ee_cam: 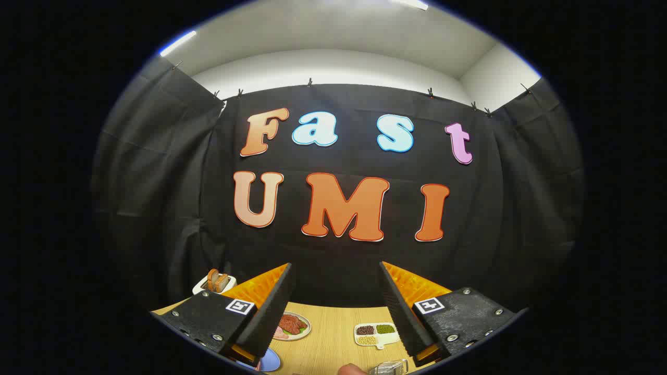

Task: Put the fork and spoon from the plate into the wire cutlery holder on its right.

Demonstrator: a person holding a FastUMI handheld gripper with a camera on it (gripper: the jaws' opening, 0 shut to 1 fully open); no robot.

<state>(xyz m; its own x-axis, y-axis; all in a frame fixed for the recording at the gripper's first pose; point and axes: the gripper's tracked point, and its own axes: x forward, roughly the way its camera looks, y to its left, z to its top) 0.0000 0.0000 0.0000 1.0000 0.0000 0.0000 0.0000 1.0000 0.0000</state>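
My gripper (336, 307) hangs wide open and empty, aimed high, with the wire cutlery holder (390, 367) barely showing at bottom centre, so I risk descending blind and knocking it.

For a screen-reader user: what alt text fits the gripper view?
Hand-held gripper open and empty, raised above a wooden table. Between its fingers lie a plate of meat and a tray of beans; a wire holder sits nearer, and a toaster off left.
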